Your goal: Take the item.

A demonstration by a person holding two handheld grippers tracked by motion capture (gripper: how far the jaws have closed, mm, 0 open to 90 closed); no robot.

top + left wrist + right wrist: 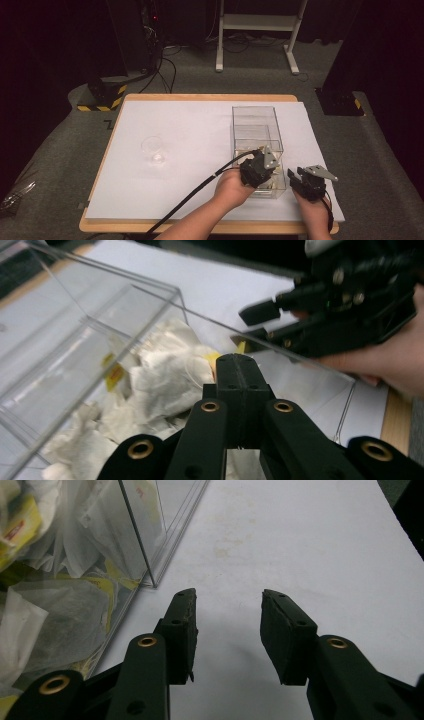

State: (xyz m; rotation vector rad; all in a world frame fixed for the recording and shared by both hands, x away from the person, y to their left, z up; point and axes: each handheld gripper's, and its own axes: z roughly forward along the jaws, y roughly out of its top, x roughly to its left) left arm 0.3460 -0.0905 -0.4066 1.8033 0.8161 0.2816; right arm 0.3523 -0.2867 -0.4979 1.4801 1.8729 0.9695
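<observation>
Work in hand: picking a tea bag out of the clear box (257, 150) that stands on the right half of the desk (200, 145).

Clear box: tall, open-topped, see-through walls; an inner divider splits it. The near compartment holds the heap of tea bags (165, 375), white paper pouches with yellow tags; the far compartment looks bare. Open top presumably so the tools can come in from above.

Left gripper (257, 170): dipped over the near rim of the box, pointing down into the heap. In the left gripper view its jaws stand pressed together, tips (239, 371) right at a yellow tag and the paper beside it. Whether a bag or its tag is actually pinched I cannot tell; the tips hide the contact.

Right gripper (306, 184): rests apart from the box, just beside its right wall, low over the white sheet. Jaws part-open with bare desk between them, holding nothing (227, 630). My reading: it waits as a support hand, near enough to steady the box or take over a bag.

Small clear cup (152, 147): alone on the left half of the desk, well apart from the box, empty as far as I can see. Probably the place meant for the bag.

Judgement: a thin paper pouch may slip or tear; a lift will show what came along.
</observation>
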